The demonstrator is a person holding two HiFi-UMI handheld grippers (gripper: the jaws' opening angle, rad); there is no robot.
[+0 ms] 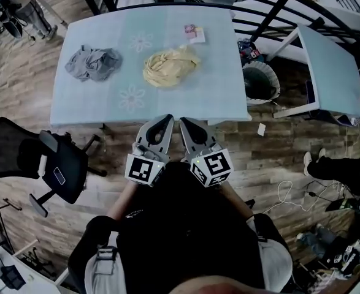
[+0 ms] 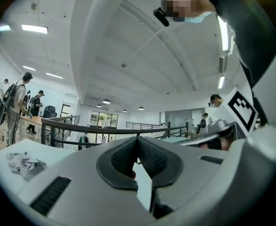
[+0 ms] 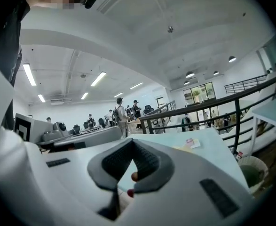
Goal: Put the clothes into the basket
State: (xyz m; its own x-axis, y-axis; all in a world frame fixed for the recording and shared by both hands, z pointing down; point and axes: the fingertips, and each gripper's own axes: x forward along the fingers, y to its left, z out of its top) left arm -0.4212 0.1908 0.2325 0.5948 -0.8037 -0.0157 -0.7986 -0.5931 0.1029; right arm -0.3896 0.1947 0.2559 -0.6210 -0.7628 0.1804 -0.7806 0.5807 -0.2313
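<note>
Directly beyond the left gripper [image 1: 165,120] and right gripper [image 1: 184,124], both closed on nothing, lies a crumpled yellow cloth garment [image 1: 170,66], roughly equally near each

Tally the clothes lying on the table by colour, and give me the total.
grey garment: 1
yellow garment: 1
Total: 2

No legible txt or nos.
</note>
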